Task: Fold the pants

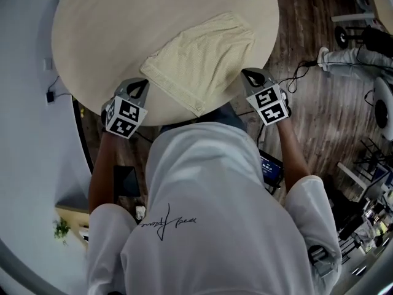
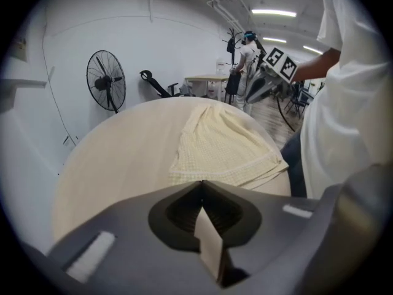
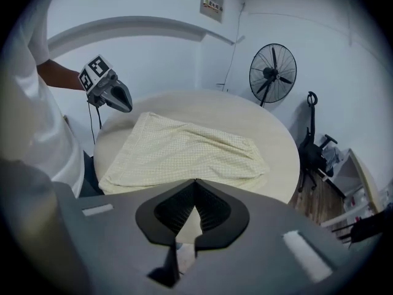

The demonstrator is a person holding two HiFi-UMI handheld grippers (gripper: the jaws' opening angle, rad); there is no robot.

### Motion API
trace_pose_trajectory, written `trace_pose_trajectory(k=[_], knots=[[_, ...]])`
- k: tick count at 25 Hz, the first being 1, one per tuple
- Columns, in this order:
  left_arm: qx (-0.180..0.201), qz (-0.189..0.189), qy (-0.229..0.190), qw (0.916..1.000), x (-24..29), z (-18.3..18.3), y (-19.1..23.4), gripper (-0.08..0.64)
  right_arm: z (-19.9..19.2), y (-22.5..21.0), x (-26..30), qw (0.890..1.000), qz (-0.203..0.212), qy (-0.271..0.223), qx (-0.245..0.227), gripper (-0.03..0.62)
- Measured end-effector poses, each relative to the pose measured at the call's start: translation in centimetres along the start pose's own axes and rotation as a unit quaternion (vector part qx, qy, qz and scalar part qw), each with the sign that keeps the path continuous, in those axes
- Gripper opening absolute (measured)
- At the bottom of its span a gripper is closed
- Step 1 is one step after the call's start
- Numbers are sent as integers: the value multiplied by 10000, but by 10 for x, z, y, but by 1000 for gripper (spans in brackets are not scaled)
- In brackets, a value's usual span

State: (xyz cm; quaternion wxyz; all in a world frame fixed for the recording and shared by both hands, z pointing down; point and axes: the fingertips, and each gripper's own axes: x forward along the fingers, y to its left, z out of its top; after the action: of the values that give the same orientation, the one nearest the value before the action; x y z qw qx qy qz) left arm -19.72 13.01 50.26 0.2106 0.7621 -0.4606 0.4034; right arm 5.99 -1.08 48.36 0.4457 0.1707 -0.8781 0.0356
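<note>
Your left gripper [image 1: 139, 87] has its jaws clenched together with nothing between them, and your right gripper [image 1: 250, 76] is pinched closed the same way and empty too. The pants [image 1: 199, 60], pale yellow and already doubled over into a flat, roughly rectangular bundle, lie on the round beige table [image 1: 104, 29], on the side nearest you, with one corner reaching almost to the table's rim. You hold the two grippers on either side of that bundle: the left one over the near rim, close to the pants' left corner, the right one at the rim by their right side. Each gripper view shows the cloth lying ahead of the tips rather than in them, so neither gripper touches it. A standing fan [image 3: 272, 72] is by the white wall beyond the table, and a wooden floor [image 1: 319, 109] shows to your right.
</note>
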Motion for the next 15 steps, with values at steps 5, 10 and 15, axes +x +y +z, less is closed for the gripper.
trace_pose_trajectory(k=[5,10,15], knots=[[-429,19,-78,9990,7,-2,12,58,-18,48,0,9986,52,101,524,0],[-1219,134,-240,9922,11,-16,27,60,-26,79,1,9886,-57,-10,1506,0],[-2280,10,-516,9723,20,-21,36,95,-32,89,2,9823,-424,-77,1822,0]])
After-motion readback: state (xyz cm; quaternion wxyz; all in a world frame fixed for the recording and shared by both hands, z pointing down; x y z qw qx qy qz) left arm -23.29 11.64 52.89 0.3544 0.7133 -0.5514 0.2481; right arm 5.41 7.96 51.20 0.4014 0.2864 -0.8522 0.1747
